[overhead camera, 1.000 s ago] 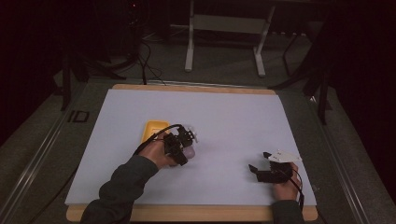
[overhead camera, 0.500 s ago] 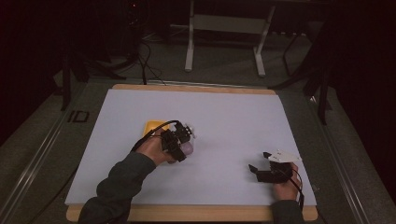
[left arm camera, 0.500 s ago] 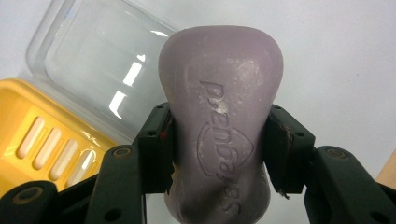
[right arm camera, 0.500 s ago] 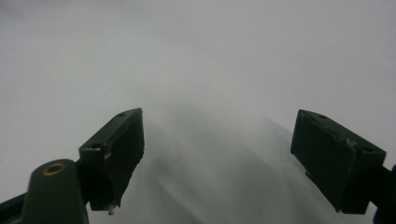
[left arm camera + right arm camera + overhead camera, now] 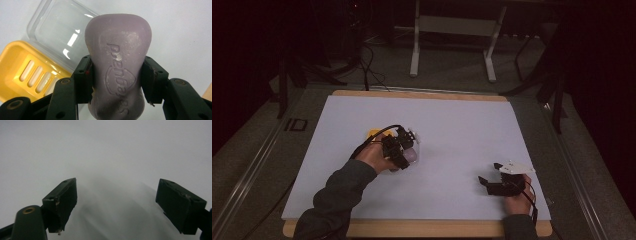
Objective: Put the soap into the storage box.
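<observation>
My left gripper [image 5: 117,82] clamped on purple soap [image 5: 117,65], above yellow dish [image 5: 27,72] and clear lid [image 5: 55,30]. My right gripper [image 5: 117,205] wide open, empty, over white mat [image 5: 112,150].

My left hand-held gripper [image 5: 404,150] sits left of the bench's [image 5: 462,125] middle with the soap [image 5: 118,72] between its jaws. The soap dish [image 5: 27,72] lies just behind and left of it, its lid [image 5: 60,32] beside the dish. My right hand-held gripper [image 5: 492,182] rests well apart, near the front right corner.
</observation>
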The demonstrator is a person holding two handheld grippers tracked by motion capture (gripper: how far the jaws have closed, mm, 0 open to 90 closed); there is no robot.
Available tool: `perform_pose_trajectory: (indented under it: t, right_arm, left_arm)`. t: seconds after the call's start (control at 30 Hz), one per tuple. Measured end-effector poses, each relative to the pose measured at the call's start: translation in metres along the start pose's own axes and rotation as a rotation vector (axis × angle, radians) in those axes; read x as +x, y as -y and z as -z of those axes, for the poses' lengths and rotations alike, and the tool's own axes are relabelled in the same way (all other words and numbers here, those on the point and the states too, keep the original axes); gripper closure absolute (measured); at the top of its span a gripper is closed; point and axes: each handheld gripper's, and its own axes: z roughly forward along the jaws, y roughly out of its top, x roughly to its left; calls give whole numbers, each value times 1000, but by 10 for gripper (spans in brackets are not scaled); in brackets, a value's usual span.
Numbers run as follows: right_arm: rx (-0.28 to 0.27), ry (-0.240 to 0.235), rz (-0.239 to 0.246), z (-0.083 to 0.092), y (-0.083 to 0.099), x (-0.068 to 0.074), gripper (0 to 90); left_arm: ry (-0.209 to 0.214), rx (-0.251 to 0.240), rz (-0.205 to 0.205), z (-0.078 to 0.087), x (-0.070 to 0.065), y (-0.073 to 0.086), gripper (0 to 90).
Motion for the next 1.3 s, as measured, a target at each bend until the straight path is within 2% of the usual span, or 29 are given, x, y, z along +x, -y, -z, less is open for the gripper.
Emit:
perform_pose_trajectory:
  t: [0.57, 1.3]
  right_arm:
    - [-1, 0, -6, 0, 0, 0, 171]
    - [-1, -1, -3, 0, 0, 0, 171]
  left_arm:
    - [-8, -11, 26, 8, 11, 3, 499]
    - [-8, -15, 54, 7, 22, 9, 499]
